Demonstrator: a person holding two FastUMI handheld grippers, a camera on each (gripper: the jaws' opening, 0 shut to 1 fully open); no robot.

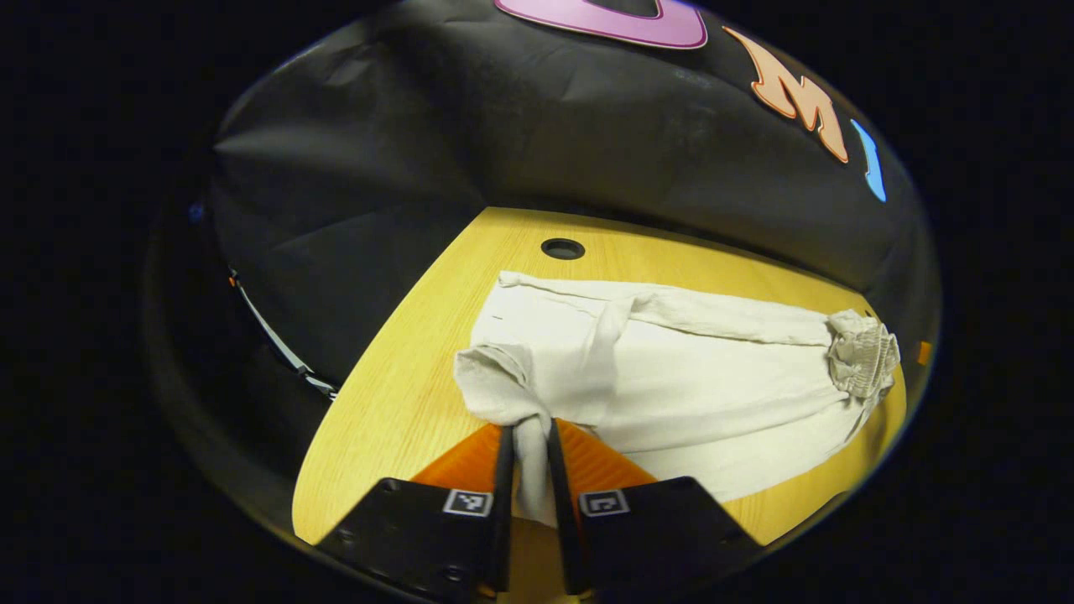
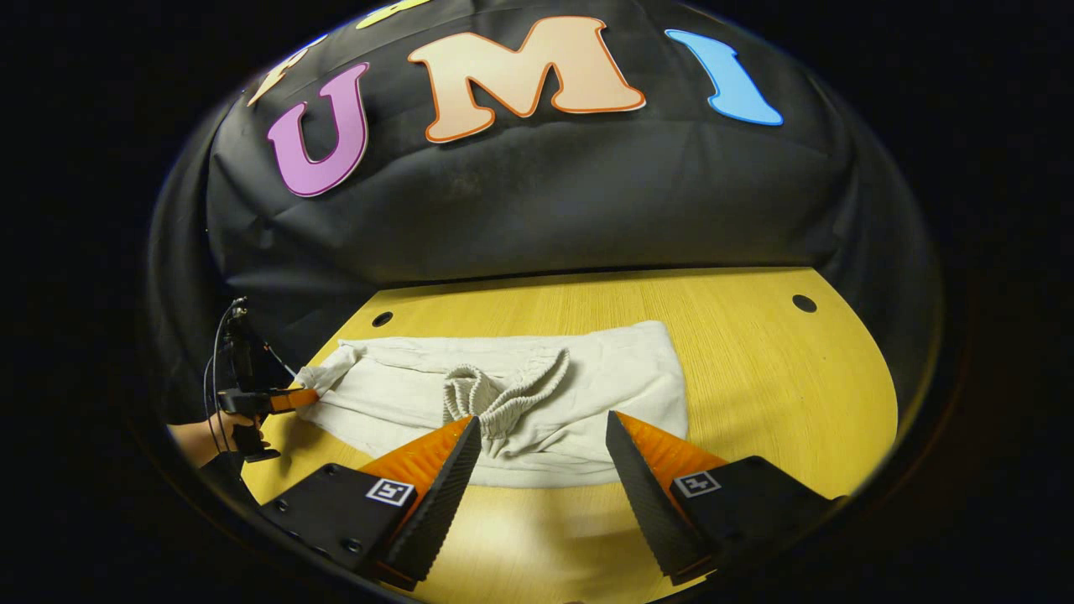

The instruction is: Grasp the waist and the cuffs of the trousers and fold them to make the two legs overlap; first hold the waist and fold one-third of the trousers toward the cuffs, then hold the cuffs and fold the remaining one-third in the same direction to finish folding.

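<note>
Nearest us, our left gripper (image 1: pixel 530 440) pinches the trousers' cuffs (image 1: pixel 503 386); our right gripper (image 2: pixel 541 436) hangs open over the elastic waist (image 2: pixel 503 390), folded onto the trousers (image 2: pixel 587 377) on the wooden table (image 2: pixel 755 377). Lifting the cuffs alone could drag and unfold that waist.

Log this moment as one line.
left gripper: shut on trousers cuff | right gripper: open, at waistband | table: trousers flat

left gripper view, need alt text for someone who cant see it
The left claw is shut on a cuff of pale trousers lying flat on a wooden table. Their gathered waist lies at the far end, against the booth's black cloth wall.
</note>
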